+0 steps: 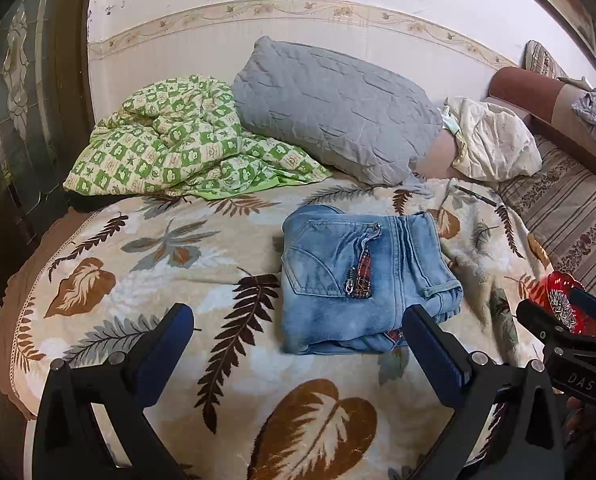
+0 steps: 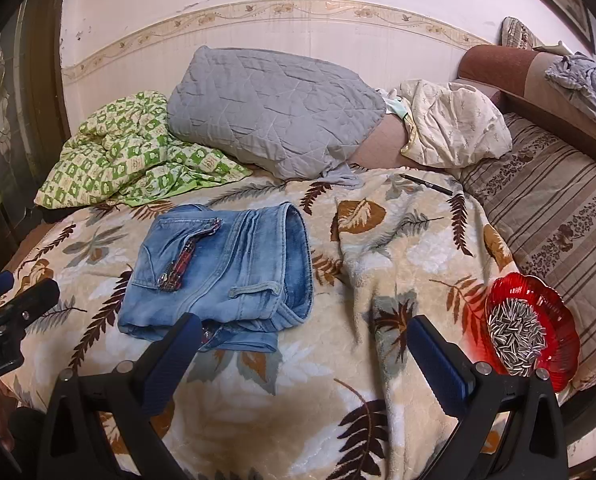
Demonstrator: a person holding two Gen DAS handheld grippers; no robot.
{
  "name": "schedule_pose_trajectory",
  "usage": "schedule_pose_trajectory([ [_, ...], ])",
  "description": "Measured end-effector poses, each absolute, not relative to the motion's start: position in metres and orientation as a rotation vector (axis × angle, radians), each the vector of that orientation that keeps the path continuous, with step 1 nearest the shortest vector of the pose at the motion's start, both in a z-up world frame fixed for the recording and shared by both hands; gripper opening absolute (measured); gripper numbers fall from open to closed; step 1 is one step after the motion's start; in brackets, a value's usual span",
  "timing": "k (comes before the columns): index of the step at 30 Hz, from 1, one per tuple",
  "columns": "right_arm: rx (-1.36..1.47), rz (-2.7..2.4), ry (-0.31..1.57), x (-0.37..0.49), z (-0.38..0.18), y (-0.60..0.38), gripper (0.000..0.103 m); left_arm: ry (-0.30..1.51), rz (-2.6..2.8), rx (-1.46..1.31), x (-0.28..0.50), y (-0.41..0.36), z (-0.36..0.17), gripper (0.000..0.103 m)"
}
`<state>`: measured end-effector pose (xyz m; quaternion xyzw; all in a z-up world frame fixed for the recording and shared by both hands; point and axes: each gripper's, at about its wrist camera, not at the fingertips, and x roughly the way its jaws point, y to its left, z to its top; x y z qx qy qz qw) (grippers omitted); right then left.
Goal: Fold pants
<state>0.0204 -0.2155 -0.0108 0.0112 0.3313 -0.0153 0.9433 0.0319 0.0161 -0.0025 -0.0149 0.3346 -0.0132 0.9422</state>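
Light blue denim pants [image 1: 361, 276] lie folded into a compact square on the leaf-patterned blanket [image 1: 178, 264]; a back pocket with a zipper faces up. They also show in the right wrist view [image 2: 222, 268], left of centre. My left gripper [image 1: 298, 320] is open and empty, held just in front of the pants' near edge, its right finger [image 1: 433, 344] overlapping the near right corner. My right gripper [image 2: 307, 334] is open and empty, its left finger [image 2: 174, 356] over the pants' near edge. Neither touches the fabric that I can tell.
A red glass dish of sunflower seeds [image 2: 533, 328] sits on the blanket at the right. A grey quilted pillow [image 1: 333, 108], a green checked quilt [image 1: 170, 144] and a cream pillow [image 2: 453, 124] lie at the back. A pen [image 2: 425, 184] lies near the pillows. A striped sofa cushion [image 2: 557, 208] borders the right.
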Motion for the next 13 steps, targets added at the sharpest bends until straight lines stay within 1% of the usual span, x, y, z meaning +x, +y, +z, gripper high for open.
schedule_pose_trajectory([
  [13, 0.021, -0.033, 0.676, 0.0204, -0.0116, -0.2161, 0.103, 0.678, -0.063, -0.066, 0.0285, 0.0200, -0.0040, 0.103],
])
